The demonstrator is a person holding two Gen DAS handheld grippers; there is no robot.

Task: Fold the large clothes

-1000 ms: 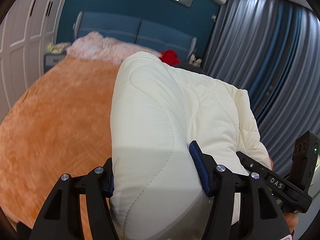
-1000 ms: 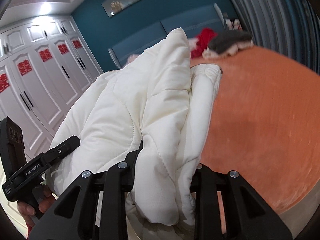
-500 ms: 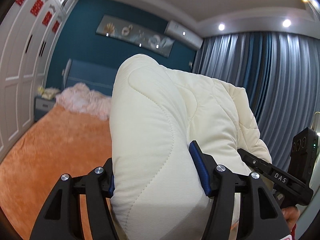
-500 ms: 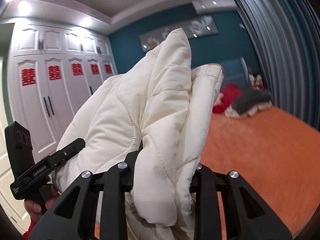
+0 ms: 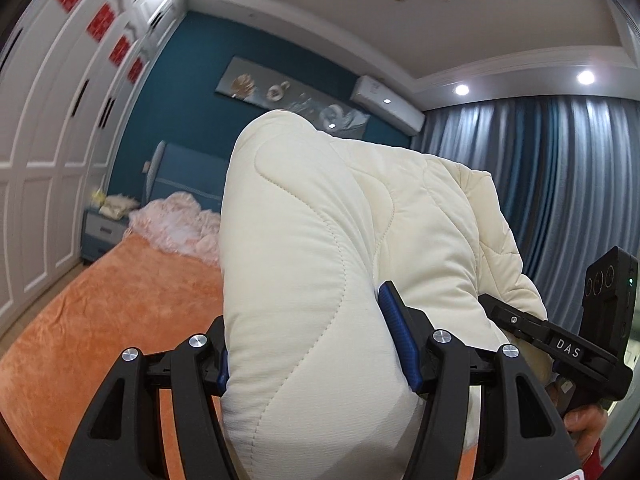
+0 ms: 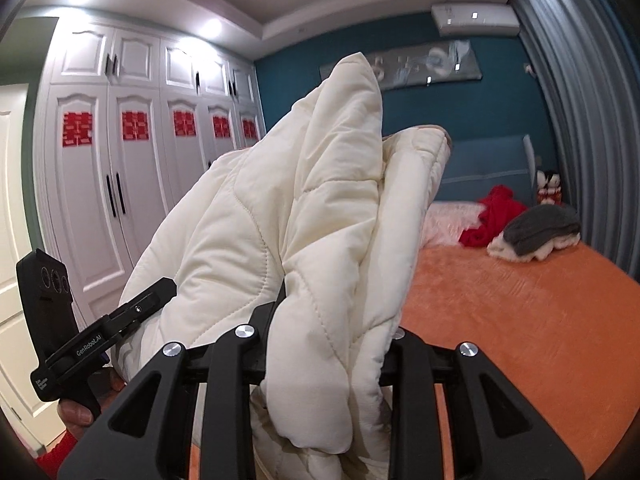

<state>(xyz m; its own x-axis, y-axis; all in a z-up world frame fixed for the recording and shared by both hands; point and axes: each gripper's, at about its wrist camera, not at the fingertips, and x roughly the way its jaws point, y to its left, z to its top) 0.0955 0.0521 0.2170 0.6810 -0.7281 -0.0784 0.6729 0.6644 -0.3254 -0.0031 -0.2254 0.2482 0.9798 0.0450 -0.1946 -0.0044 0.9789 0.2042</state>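
Note:
A cream quilted padded coat (image 5: 320, 248) fills the middle of the left wrist view, held up above the orange bed. My left gripper (image 5: 316, 344) is shut on a thick fold of it, blue pads pressing both sides. In the right wrist view the same coat (image 6: 288, 216) bunches upward, and my right gripper (image 6: 332, 320) is shut on a narrower bundle of its edge. Each view shows the other gripper behind the coat: the right one (image 5: 560, 344) at the right, the left one (image 6: 104, 332) at the left, each in a hand. The coat's lower part is hidden.
An orange bedspread (image 6: 520, 320) covers the bed below. Near the blue headboard lie a pink fluffy pile (image 5: 176, 220), a red garment (image 6: 492, 216) and a grey-and-white garment (image 6: 540, 232). White wardrobes (image 6: 132, 184) line one side, grey-blue curtains (image 5: 560, 184) the other.
Both grippers have risen with the coat still gripped; the views tilted from the bed surface up to the wall, wardrobes and ceiling. The grips look unchanged.

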